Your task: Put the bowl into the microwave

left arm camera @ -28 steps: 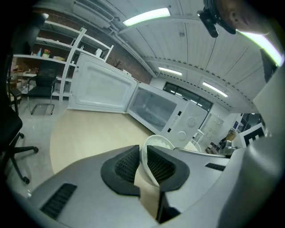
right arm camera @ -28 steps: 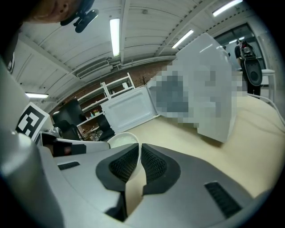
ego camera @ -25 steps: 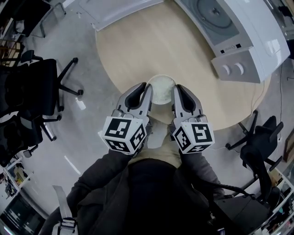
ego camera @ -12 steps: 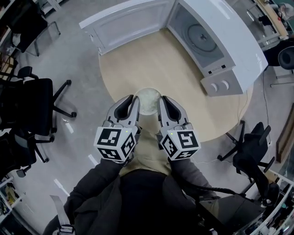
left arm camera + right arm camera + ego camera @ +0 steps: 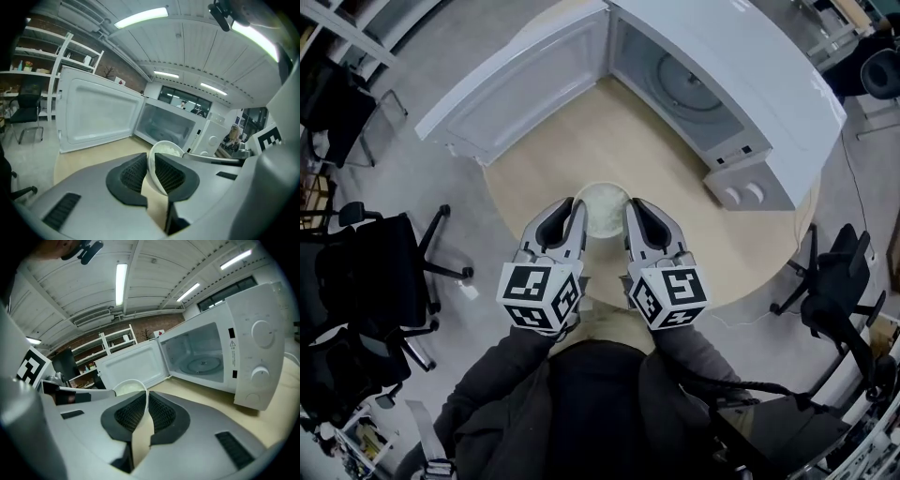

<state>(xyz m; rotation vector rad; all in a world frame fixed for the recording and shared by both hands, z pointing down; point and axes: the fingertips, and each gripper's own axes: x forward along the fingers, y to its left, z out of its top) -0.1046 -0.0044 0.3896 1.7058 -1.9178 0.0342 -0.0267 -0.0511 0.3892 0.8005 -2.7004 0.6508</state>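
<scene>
Since a second ago, the bowl (image 5: 602,208) has come nearer the open microwave (image 5: 741,75), held over the table (image 5: 562,150). The left gripper (image 5: 575,211) jaws clench its left rim; the right gripper (image 5: 632,214) jaws clench its right rim.

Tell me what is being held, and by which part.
The bowl, by its rim: the left gripper pinches the left side, the right gripper the right side.

White bowl (image 5: 602,206), upright w/ pale contents, rim pinched on both sides by left gripper (image 5: 573,214) & right gripper (image 5: 636,216), above the table's near part. White microwave (image 5: 769,103) at back right, door (image 5: 520,80) swung fully open, glass turntable (image 5: 680,86) showing.
</scene>
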